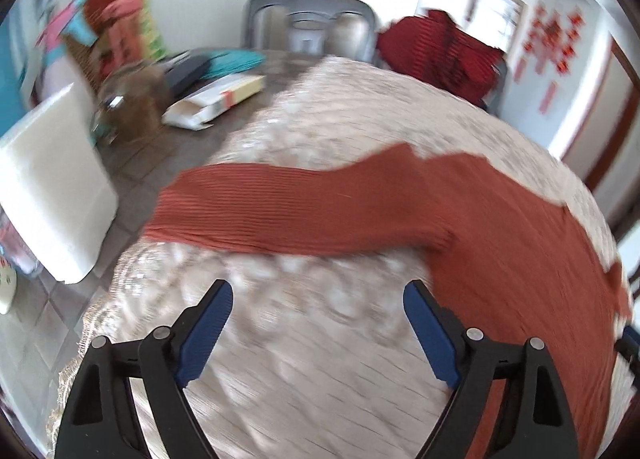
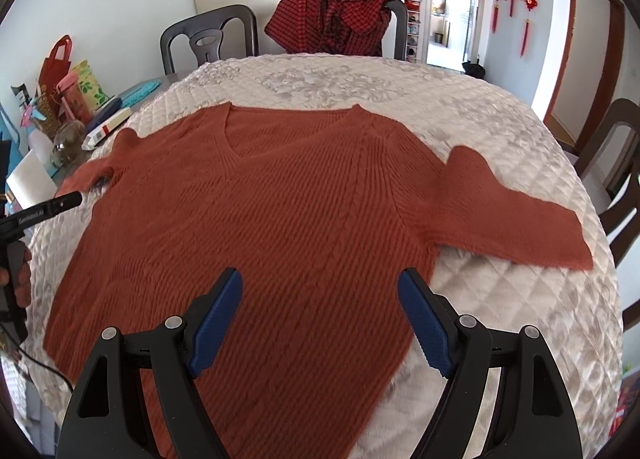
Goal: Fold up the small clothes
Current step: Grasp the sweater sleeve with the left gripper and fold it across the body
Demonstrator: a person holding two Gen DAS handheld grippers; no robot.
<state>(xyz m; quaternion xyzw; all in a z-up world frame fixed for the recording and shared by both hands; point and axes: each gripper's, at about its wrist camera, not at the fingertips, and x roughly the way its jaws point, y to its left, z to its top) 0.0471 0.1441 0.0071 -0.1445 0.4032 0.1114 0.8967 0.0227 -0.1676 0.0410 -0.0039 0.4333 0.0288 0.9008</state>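
A rust-orange ribbed V-neck sweater (image 2: 280,219) lies flat, front up, on the quilted cream cloth of the table (image 2: 360,79), both sleeves spread sideways. My right gripper (image 2: 320,291) is open and empty, hovering over the sweater's lower body near the hem. My left gripper (image 1: 318,303) is open and empty above bare cloth, just short of the sweater's left sleeve (image 1: 280,211), which stretches across the left wrist view. The sweater's body (image 1: 520,259) fills that view's right side. The left gripper's body (image 2: 40,211) shows at the right wrist view's left edge beside the sleeve cuff.
A red checked garment (image 2: 340,19) hangs over a chair at the table's far side. Dark chairs (image 2: 208,35) stand around. Boxes, bags and a glass jar (image 2: 68,139) crowd the table's far left. A white box (image 1: 52,187) sits left of the cloth.
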